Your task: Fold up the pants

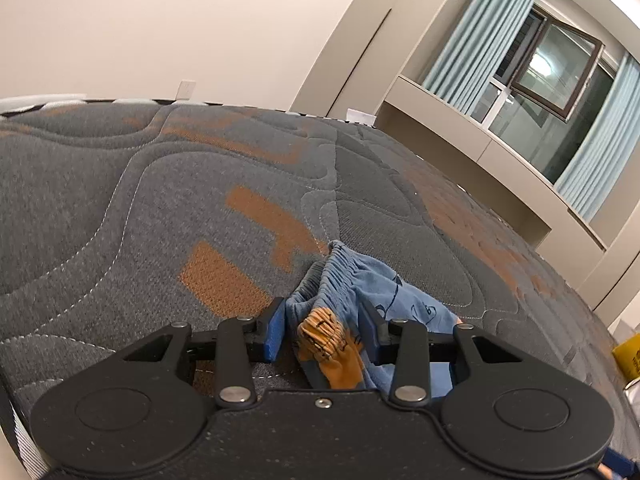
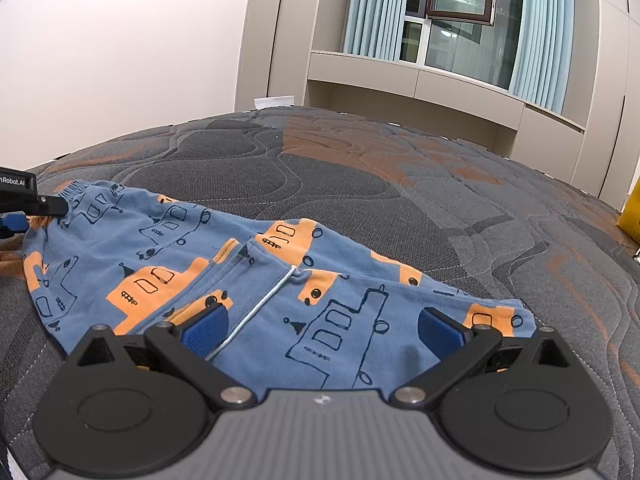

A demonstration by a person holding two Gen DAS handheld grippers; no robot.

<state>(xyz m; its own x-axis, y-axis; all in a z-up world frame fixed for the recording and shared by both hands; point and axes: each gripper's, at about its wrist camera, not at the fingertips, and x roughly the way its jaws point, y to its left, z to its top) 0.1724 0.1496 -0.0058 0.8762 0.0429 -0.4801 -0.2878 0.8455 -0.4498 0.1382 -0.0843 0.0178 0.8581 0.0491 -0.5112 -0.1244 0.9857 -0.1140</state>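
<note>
Blue children's pants with orange and black vehicle prints lie flat on the quilted grey and orange mattress. Their elastic waistband is at the left and their legs run to the right. My right gripper stands open and wide over the leg end, its blue pads resting on the fabric. My left gripper is at the waistband corner. A bunched fold of the pants sits between its half-closed jaws, with a small gap still showing beside one pad. The left gripper also shows at the waistband in the right wrist view.
The mattress stretches far beyond the pants. A yellow object stands past its right edge. Beige cabinets, a window and pale blue curtains line the far wall.
</note>
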